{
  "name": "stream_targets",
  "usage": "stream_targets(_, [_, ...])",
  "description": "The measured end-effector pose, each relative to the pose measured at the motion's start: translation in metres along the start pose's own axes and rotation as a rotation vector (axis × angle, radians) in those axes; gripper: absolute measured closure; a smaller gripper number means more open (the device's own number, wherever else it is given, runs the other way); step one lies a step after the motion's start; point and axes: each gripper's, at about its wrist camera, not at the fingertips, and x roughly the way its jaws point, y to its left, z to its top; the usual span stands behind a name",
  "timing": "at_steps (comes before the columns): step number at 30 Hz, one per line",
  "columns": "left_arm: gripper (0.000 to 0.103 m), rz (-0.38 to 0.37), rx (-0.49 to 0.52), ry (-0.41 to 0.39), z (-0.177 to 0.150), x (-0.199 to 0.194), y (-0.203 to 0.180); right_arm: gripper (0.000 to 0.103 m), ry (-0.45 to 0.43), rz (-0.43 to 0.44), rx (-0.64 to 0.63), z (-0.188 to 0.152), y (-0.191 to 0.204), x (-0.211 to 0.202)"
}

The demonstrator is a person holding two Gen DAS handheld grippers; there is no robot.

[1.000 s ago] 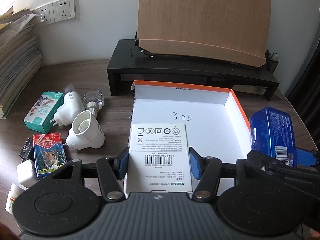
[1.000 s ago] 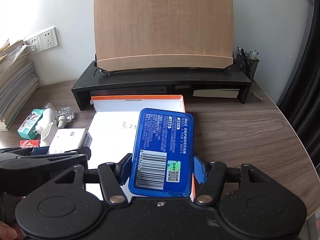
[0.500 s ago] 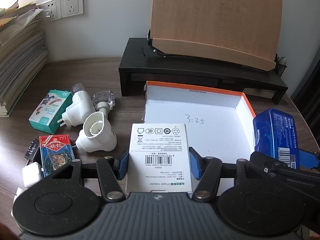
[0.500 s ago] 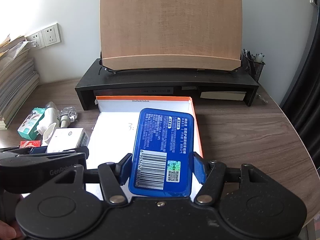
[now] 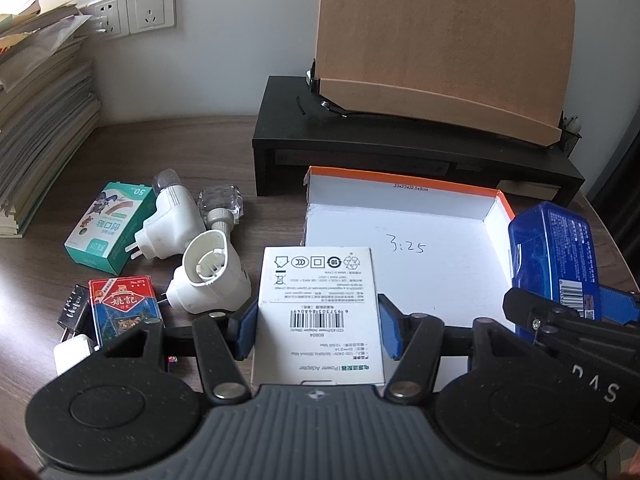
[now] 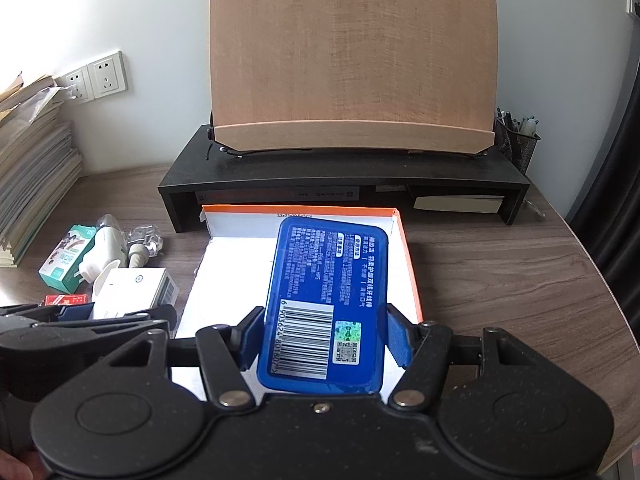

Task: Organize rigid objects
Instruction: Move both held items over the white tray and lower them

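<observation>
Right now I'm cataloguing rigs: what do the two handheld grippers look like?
Both alike: the left gripper and right gripper have speckled black bodies with round discs, black linkage bars on silver rivets, and blue ridged pads. The left's base is ribbed grey.

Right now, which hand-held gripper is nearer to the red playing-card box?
Left. The left hand-held gripper, holding the white adapter box, is just beside the red card box. The right hand-held gripper, holding the blue tin, is across the tray.

1. The tray (image 5: pixel 404 196) is being kept in front of the monitor riser (image 5: pixel 400 152).
2. The plug adapters (image 5: pixel 208 276) and small boxes (image 5: pixel 108 226) are being left clustered left of the tray.
3. The paper stack (image 5: pixel 36 128) is being kept at far left.
</observation>
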Motion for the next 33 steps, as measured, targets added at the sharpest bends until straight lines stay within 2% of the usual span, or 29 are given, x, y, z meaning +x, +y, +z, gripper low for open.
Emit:
stream_targets(14, [0.043,-0.017,0.015,0.009,0.003,0.015,0.001,0.029,0.021,0.006,-0.024,0.008,0.000,0.025])
stream_targets(33, [0.043,-0.028,0.024,0.001,0.026,0.040,-0.021,0.029,0.037,-0.004,-0.050,0.026,-0.029,0.057])
